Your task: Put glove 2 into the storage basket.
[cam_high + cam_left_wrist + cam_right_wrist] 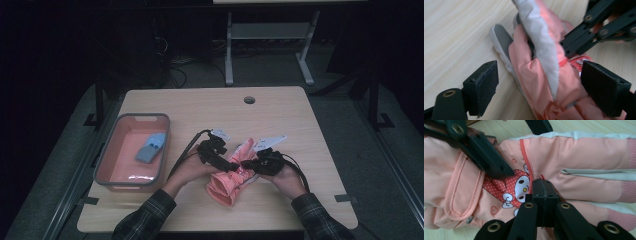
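A pink padded glove (226,184) with grey-white trim and a cartoon print lies on the wooden table (280,112), cuff toward the person. In the left gripper view the glove (536,75) sits between the wide-apart pads of my left gripper (544,85), which is open and straddles it. My right gripper (543,185) has its jaws pressed together on the glove's (579,150) fabric by a red seam, just beside the print. In the high view the left gripper (223,161) and right gripper (251,164) meet over the glove's middle.
A pink tray with a grey rim (142,116) stands at the table's left and holds a blue glove (151,146). A round cable hole (249,99) is near the far edge. Table legs and cables stand on the dark floor beyond.
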`<action>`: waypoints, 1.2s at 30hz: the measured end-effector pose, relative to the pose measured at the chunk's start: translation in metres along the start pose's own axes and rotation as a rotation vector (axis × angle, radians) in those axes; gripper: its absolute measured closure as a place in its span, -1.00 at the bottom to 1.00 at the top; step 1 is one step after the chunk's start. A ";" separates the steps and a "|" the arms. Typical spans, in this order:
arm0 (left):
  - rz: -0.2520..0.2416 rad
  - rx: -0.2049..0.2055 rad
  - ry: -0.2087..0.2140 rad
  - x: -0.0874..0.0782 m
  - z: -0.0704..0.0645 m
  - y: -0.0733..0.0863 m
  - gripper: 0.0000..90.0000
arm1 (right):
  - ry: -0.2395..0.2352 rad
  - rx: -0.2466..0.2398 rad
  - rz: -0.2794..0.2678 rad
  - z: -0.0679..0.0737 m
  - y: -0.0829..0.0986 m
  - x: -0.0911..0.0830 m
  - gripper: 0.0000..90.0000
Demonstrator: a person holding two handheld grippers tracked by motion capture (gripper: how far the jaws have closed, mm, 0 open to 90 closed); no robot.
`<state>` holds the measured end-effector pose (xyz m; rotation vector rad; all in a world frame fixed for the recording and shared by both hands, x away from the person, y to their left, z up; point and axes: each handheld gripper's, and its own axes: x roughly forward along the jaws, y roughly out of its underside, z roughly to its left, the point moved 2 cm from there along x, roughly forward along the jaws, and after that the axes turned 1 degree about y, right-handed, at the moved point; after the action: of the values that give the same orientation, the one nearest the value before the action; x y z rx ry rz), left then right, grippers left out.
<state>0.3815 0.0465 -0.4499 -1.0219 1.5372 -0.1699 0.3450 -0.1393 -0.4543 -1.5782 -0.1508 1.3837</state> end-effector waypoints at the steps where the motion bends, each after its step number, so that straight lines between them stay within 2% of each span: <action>1: 0.004 -0.023 0.026 0.006 0.003 0.003 -0.70 | 0.004 -0.011 0.003 0.000 0.001 0.002 1.00; 2: 0.004 -0.023 0.026 0.006 0.003 0.003 -0.71 | 0.004 -0.011 0.003 0.000 0.001 0.002 1.00; 4: 0.020 -0.064 0.069 0.012 0.008 0.006 -0.71 | 0.003 -0.006 0.014 0.000 0.002 0.000 1.00; 6: 0.028 -0.061 0.077 0.013 0.009 0.007 -0.71 | 0.005 -0.015 0.012 -0.001 0.003 -0.002 1.00; 7: 0.031 -0.060 0.079 0.015 0.008 0.008 -0.71 | 0.020 -0.005 0.018 -0.001 0.005 -0.010 1.00; 9: 0.036 -0.060 0.082 0.016 0.007 0.009 -0.71 | 0.024 0.000 0.017 -0.002 0.008 -0.013 1.00; 10: 0.057 -0.070 0.100 0.021 0.008 0.010 -0.70 | 0.014 0.011 0.027 -0.004 0.012 -0.012 1.00; 13: 0.055 -0.062 0.102 0.022 0.007 0.010 -0.69 | 0.016 0.003 0.035 -0.004 0.014 -0.007 1.00; 15: 0.050 -0.058 0.116 0.023 0.006 0.010 -0.57 | 0.014 0.010 0.040 -0.002 0.014 -0.004 1.00; 16: 0.043 -0.065 0.137 0.024 0.005 0.010 -0.57 | 0.010 0.015 0.040 -0.002 0.014 -0.003 1.00; 21: 0.048 -0.069 0.182 0.025 0.005 0.010 -0.33 | 0.021 0.006 0.037 0.000 0.014 0.001 1.00; 22: 0.047 -0.075 0.191 0.025 0.006 0.011 -0.27 | 0.019 0.008 0.035 0.000 0.014 0.002 1.00; 23: 0.046 -0.084 0.198 0.024 0.008 0.012 -0.12 | 0.017 0.009 0.035 -0.001 0.014 0.002 1.00; 25: 0.045 -0.087 0.206 0.023 0.011 0.012 -0.06 | 0.016 0.010 0.035 -0.001 0.014 0.002 1.00; 26: 0.038 -0.098 0.214 0.021 0.013 0.013 0.11 | 0.002 0.014 0.022 -0.003 0.013 -0.001 1.00; 28: 0.037 -0.095 0.211 0.020 0.013 0.013 0.16 | -0.010 0.030 0.010 -0.004 0.012 -0.005 1.00; 30: 0.043 -0.087 0.196 0.017 0.010 0.011 0.29 | -0.025 0.043 -0.049 -0.008 0.014 -0.019 0.66; 31: 0.043 -0.087 0.196 0.017 0.010 0.011 0.31 | -0.025 0.043 -0.049 -0.008 0.014 -0.019 0.66; 32: 0.037 -0.093 0.193 0.015 0.009 0.010 0.34 | -0.009 0.063 -0.088 -0.012 0.017 -0.031 0.42; 33: 0.038 -0.089 0.191 0.013 0.009 0.009 0.34 | -0.009 0.063 -0.088 -0.012 0.017 -0.031 0.42; 34: 0.032 -0.098 0.191 0.012 0.008 0.008 0.35 | 0.008 0.068 -0.104 -0.015 0.020 -0.035 0.32; 36: 0.023 -0.086 0.185 0.004 0.006 0.006 0.36 | 0.048 0.085 -0.110 -0.020 0.026 -0.043 0.15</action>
<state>0.3841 0.0495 -0.4581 -1.0795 1.7361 -0.1885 0.3342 -0.1918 -0.4467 -1.5094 -0.1459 1.2498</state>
